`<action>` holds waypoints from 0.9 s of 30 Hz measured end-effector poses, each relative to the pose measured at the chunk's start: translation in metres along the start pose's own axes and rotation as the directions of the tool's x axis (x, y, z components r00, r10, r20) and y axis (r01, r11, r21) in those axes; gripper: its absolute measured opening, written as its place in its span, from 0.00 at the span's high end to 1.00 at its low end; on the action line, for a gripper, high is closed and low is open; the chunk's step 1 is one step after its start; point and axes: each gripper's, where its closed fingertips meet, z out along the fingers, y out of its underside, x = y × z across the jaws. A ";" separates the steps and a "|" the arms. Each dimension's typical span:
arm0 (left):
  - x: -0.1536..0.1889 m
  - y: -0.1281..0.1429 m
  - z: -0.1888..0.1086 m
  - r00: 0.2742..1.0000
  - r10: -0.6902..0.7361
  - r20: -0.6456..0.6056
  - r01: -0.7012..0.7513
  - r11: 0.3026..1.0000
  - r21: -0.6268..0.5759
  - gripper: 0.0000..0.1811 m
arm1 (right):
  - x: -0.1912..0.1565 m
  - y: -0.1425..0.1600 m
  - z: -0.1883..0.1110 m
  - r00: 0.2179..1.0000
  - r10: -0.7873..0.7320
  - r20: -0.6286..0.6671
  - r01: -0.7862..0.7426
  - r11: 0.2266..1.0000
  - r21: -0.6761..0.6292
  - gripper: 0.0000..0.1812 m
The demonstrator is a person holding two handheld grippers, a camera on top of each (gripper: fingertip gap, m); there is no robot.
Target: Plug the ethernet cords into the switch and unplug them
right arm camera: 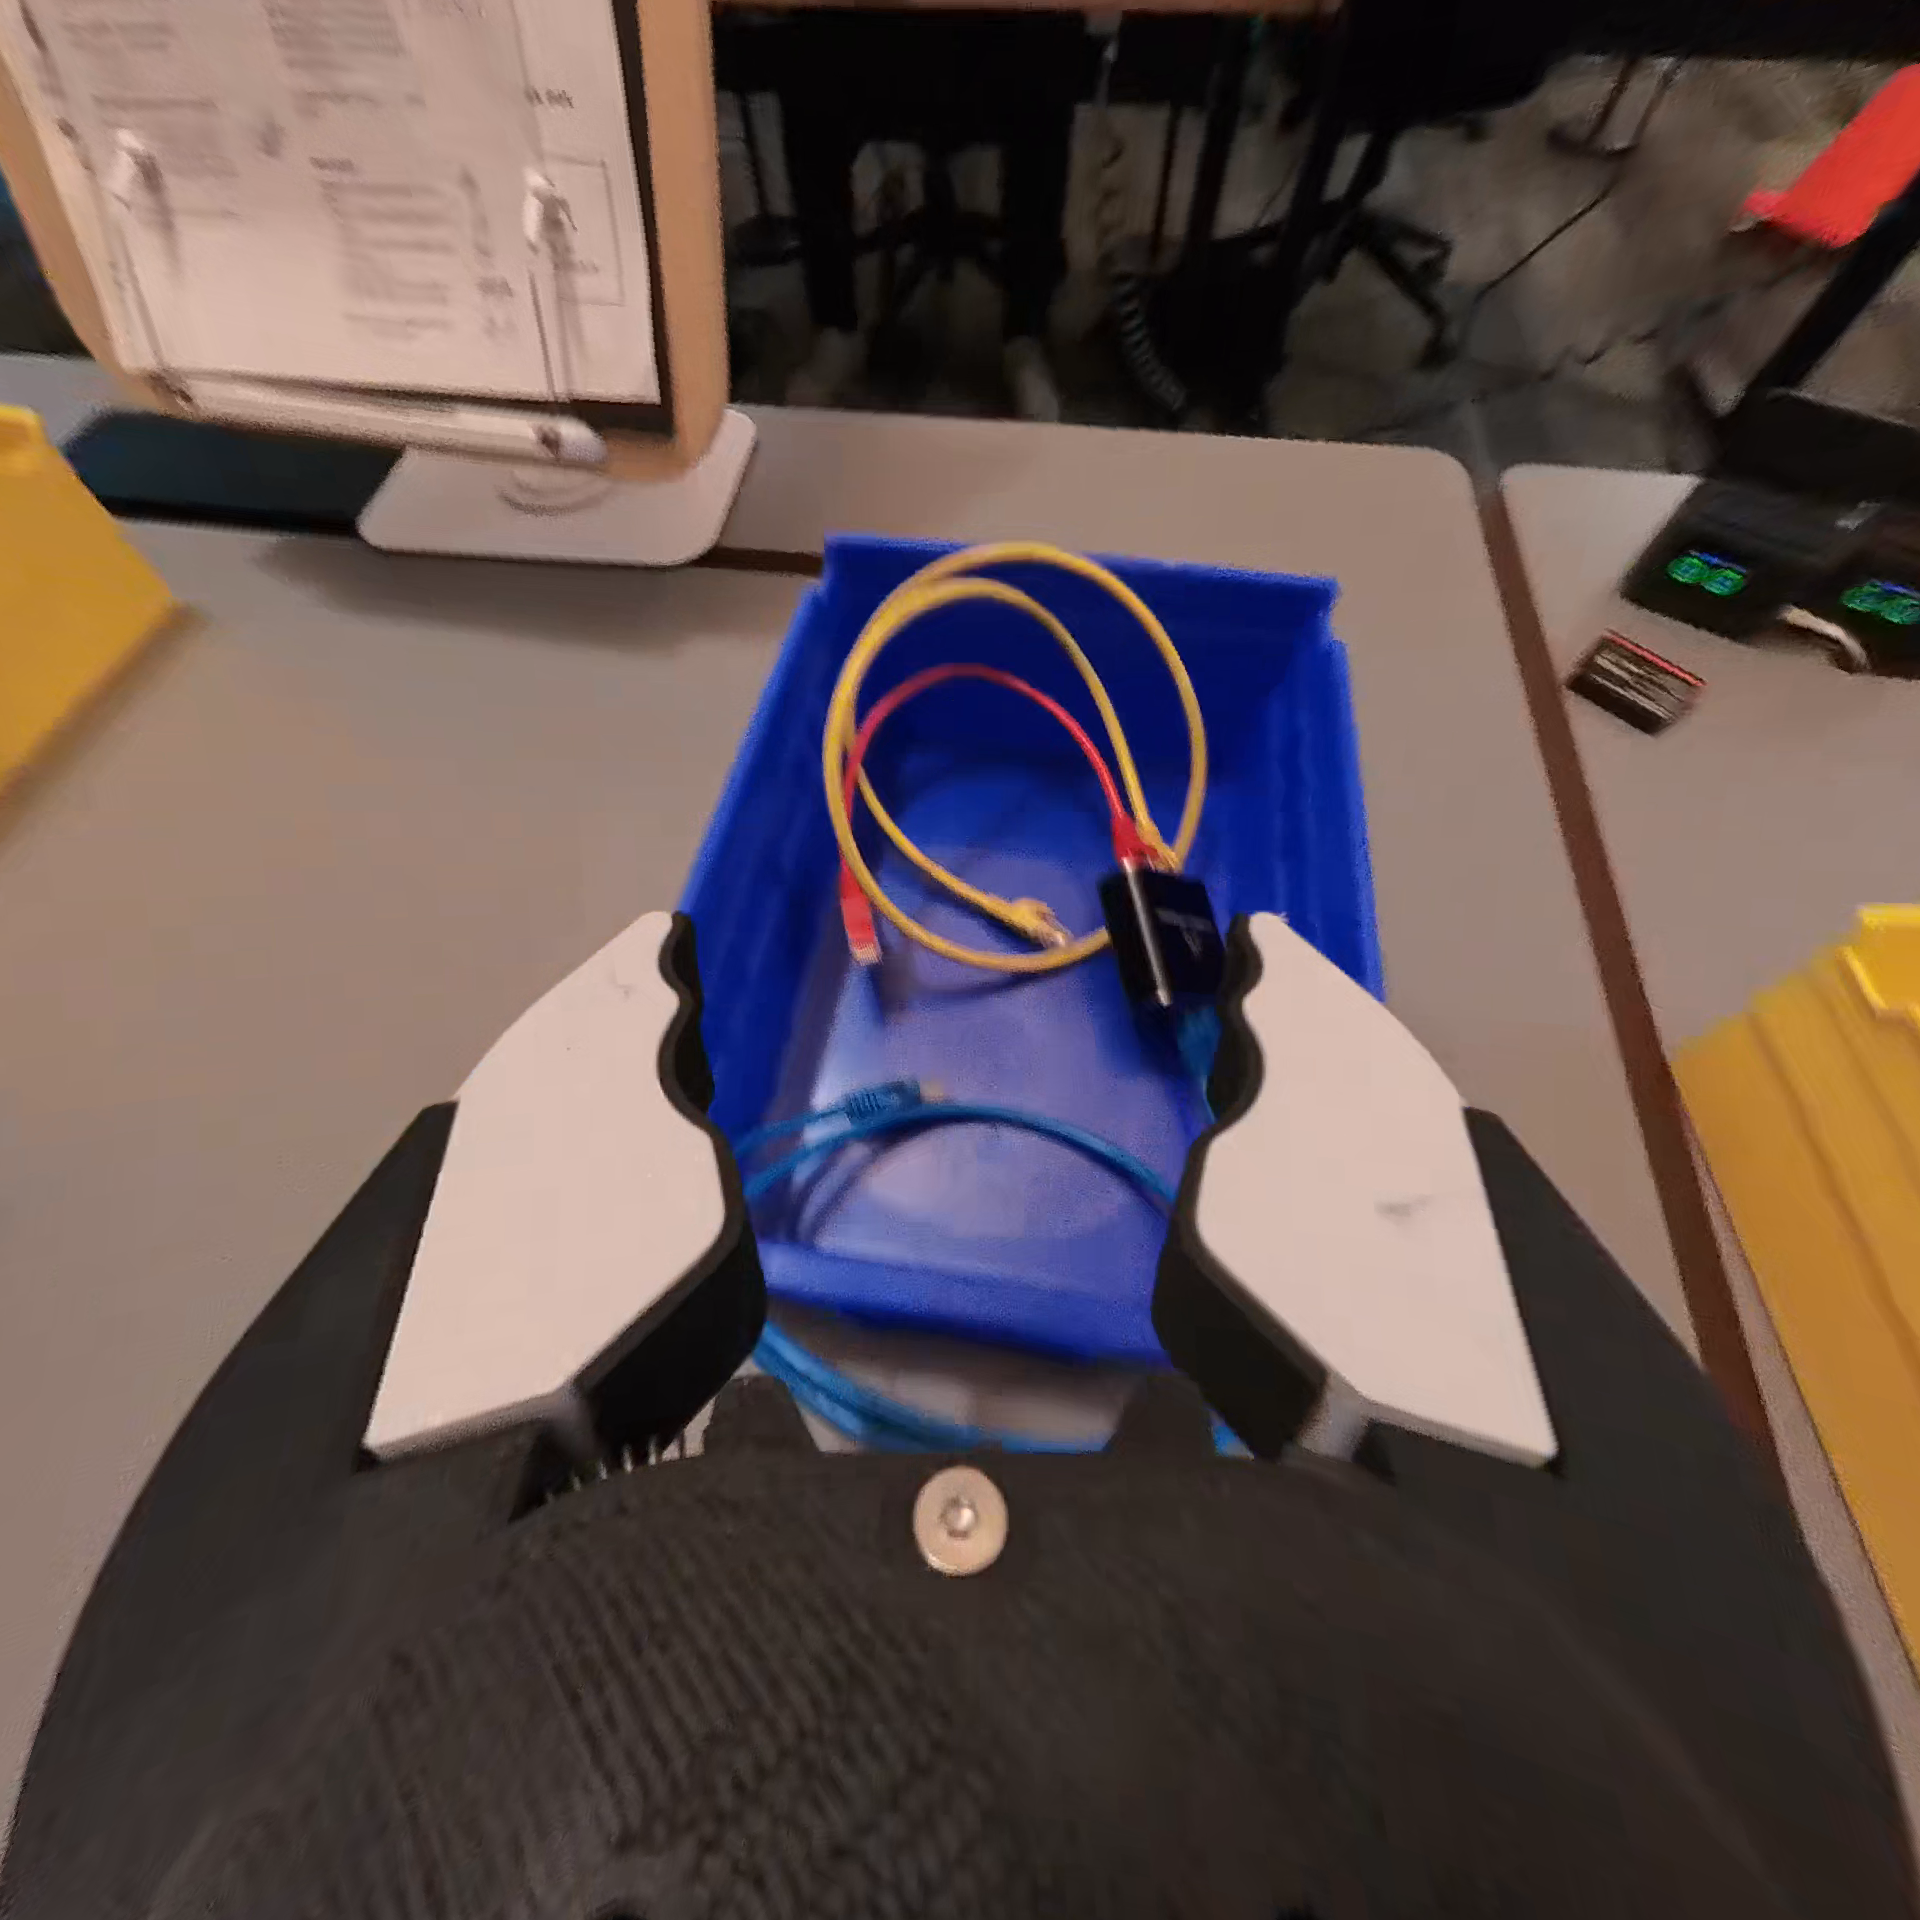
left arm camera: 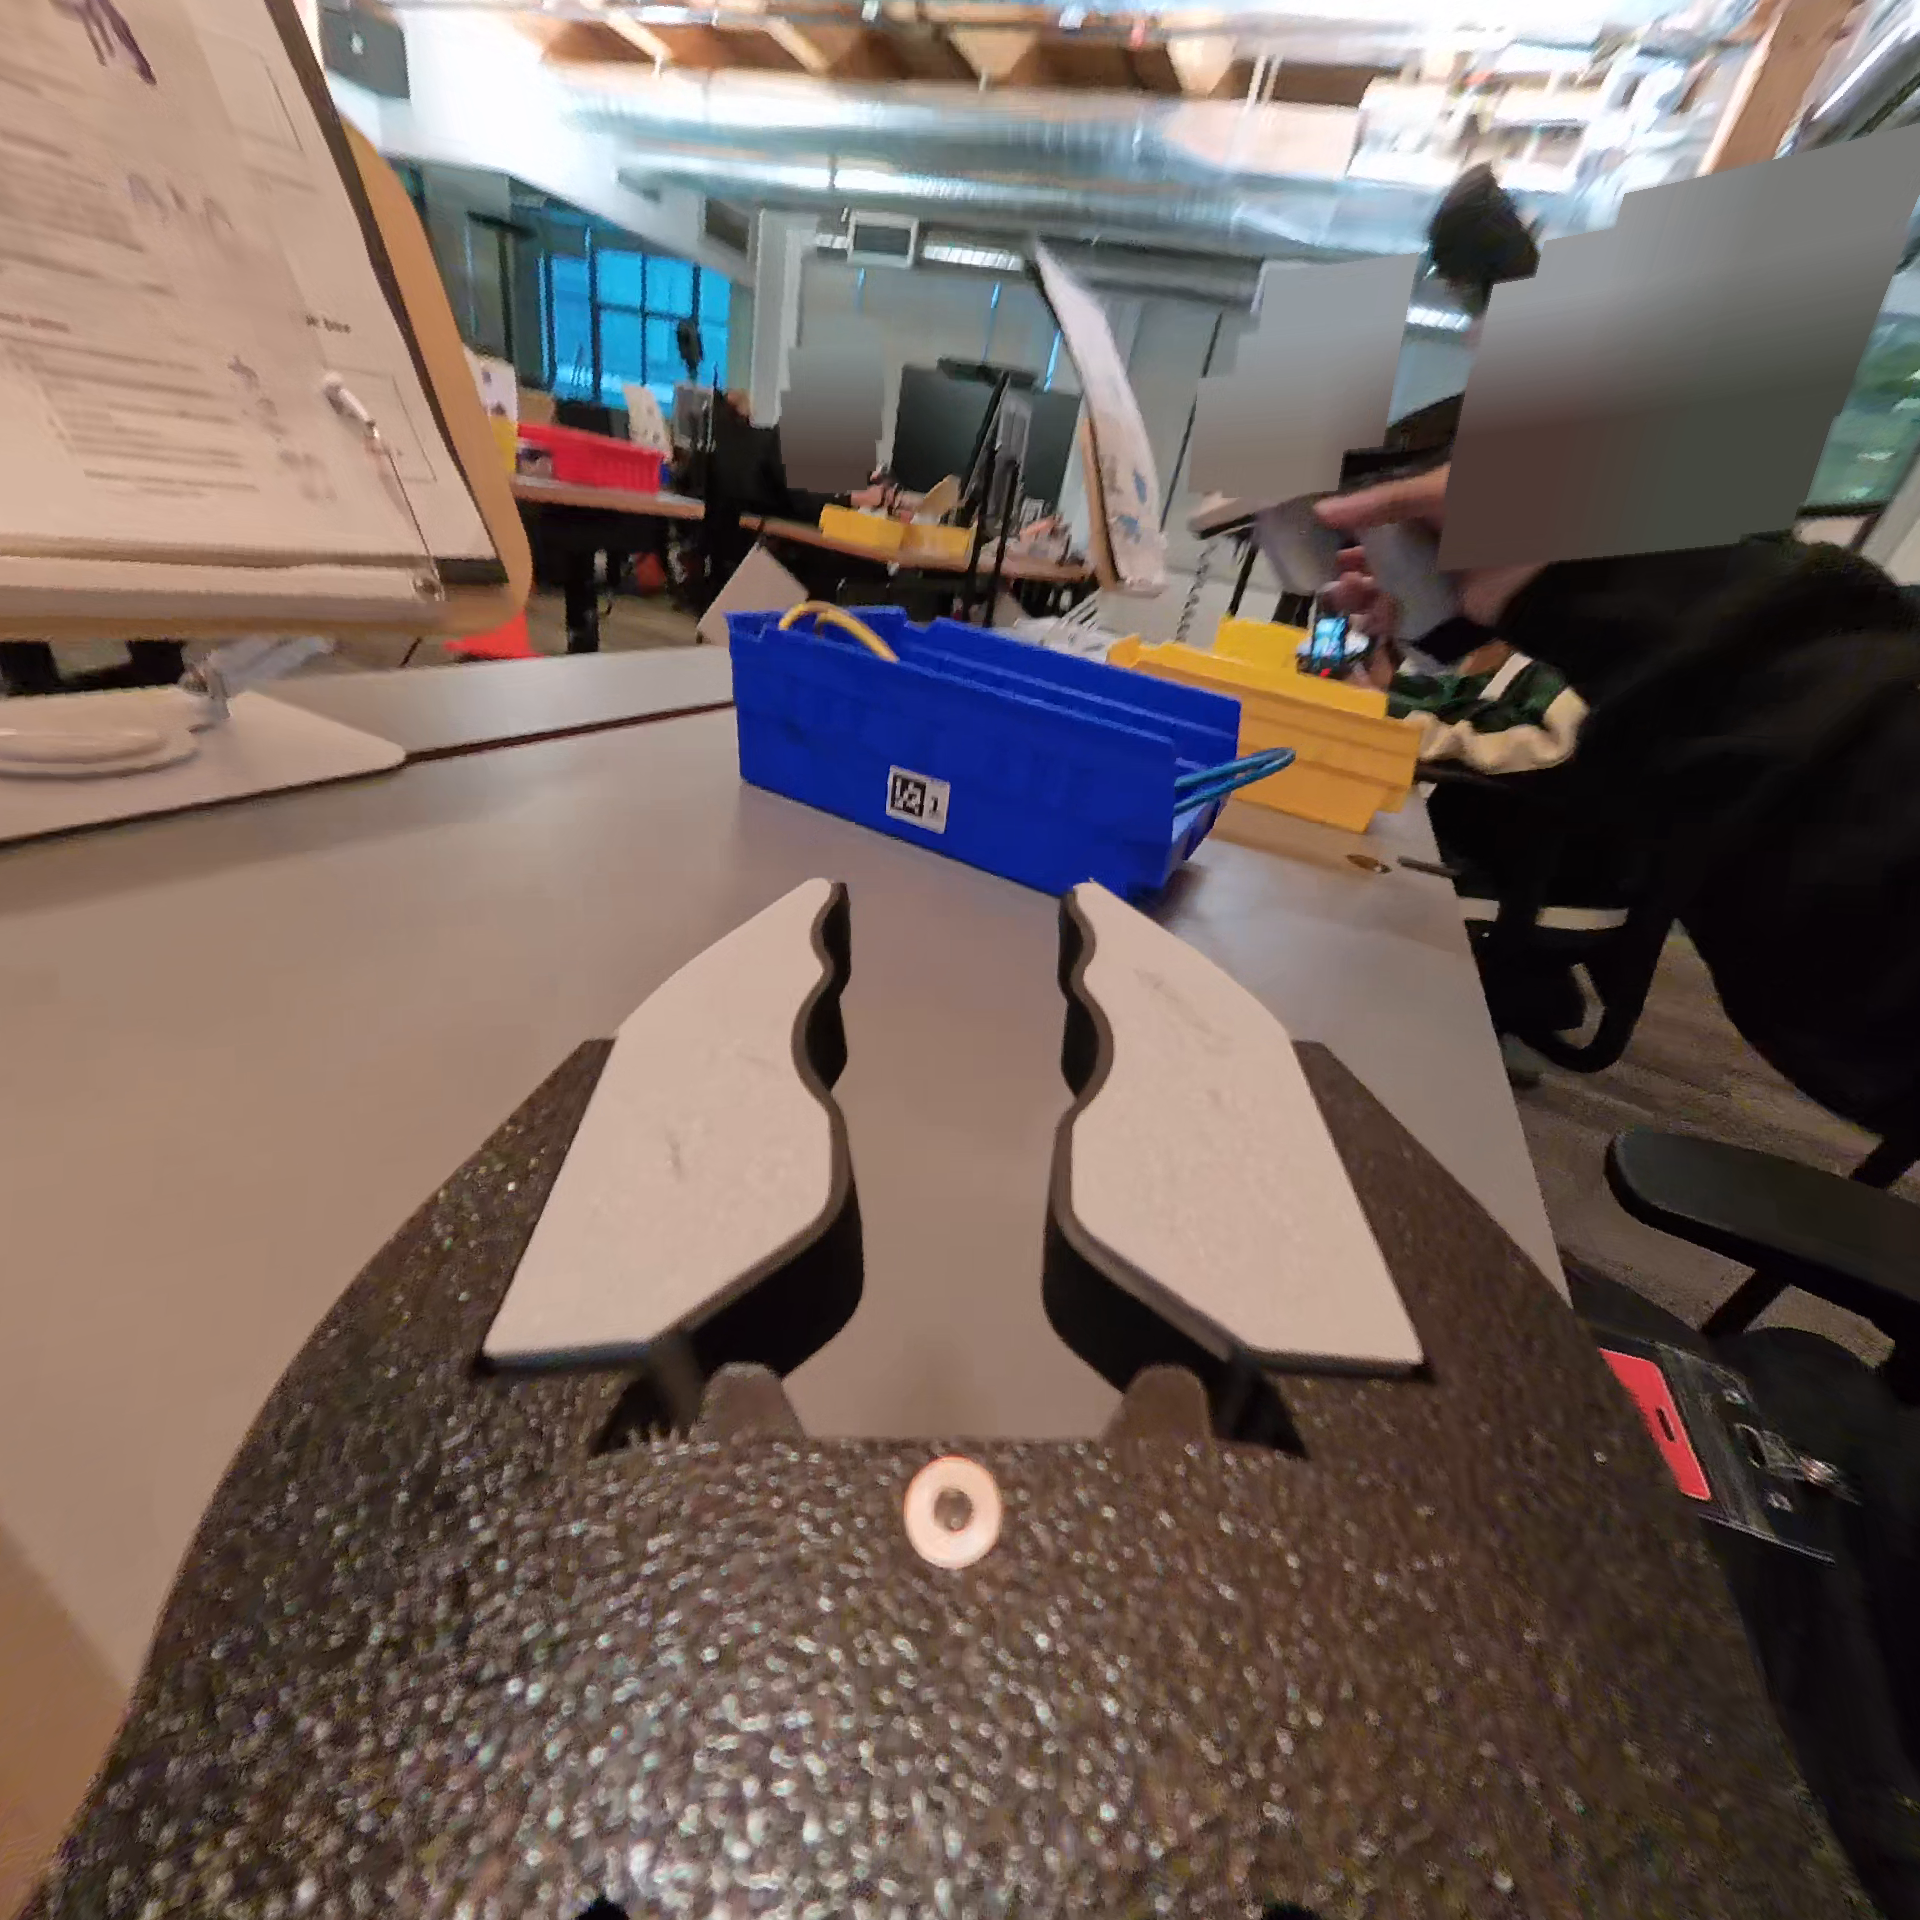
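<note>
Three ethernet cords are sitting in the blue bin [right arm camera: 1299,790]: a yellow cord [right arm camera: 862,665] looped wide, a red cord [right arm camera: 977,681] arched inside that loop, and a blue cord [right arm camera: 966,1127] coiled at the near end and spilling over the bin's low front lip. The little black switch [right arm camera: 1158,935] lies tilted against the bin's right side, and it looks like one red and one yellow plug are already seated in its far end, though it's a bit blurry so I wouldn't swear to it. The loose red plug and loose yellow plug lie on the bin floor just left of the switch, and the blue plug sits nearer the camera. The right gripper [right arm camera: 961,961] hovers over the bin with its fingers spread wide and nothing between them, its right fingertip close to the switch. The left gripper [left arm camera: 951,914] is also spread and empty, hanging low over the grey table [left arm camera: 312,987] with the bin ahead of it and a yellow bin [left arm camera: 1320,738] beyond that. My read is we're at the reach-in stage: nothing gripped yet. Next move probably wants one gripper pinning the switch so it doesn't skate around, while the other pinches a free plug by its boot and lines it up with an open port. Tight space in there, and the tangled loops could drag along.
</note>
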 end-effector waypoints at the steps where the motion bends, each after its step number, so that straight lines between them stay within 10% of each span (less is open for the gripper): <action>1: 0.002 0.005 0.006 1.000 0.005 0.020 -0.004 0.999 -0.033 0.78 | 0.002 0.016 -0.010 1.000 -0.012 -0.026 0.012 1.000 0.006 0.48; 8: 0.050 0.059 0.082 0.993 0.090 0.080 -0.057 0.937 -0.346 0.64 | 0.022 0.097 -0.045 0.963 -0.172 -0.207 0.190 0.979 0.068 0.47; 19: 0.088 0.052 0.279 0.953 -0.042 0.299 0.168 0.897 -0.410 0.45 | 0.073 0.096 -0.071 0.959 -0.012 -0.283 0.055 0.988 0.146 0.46; 22: 0.053 0.071 0.298 0.900 0.051 0.432 0.176 0.866 -0.468 0.49 | 0.069 0.091 -0.075 0.968 0.013 -0.250 0.035 0.982 0.184 0.46; 27: 0.011 0.071 0.279 0.866 0.187 0.464 0.086 0.858 -0.506 0.85 | 0.061 0.080 -0.085 0.976 0.007 -0.220 0.047 0.970 0.237 0.47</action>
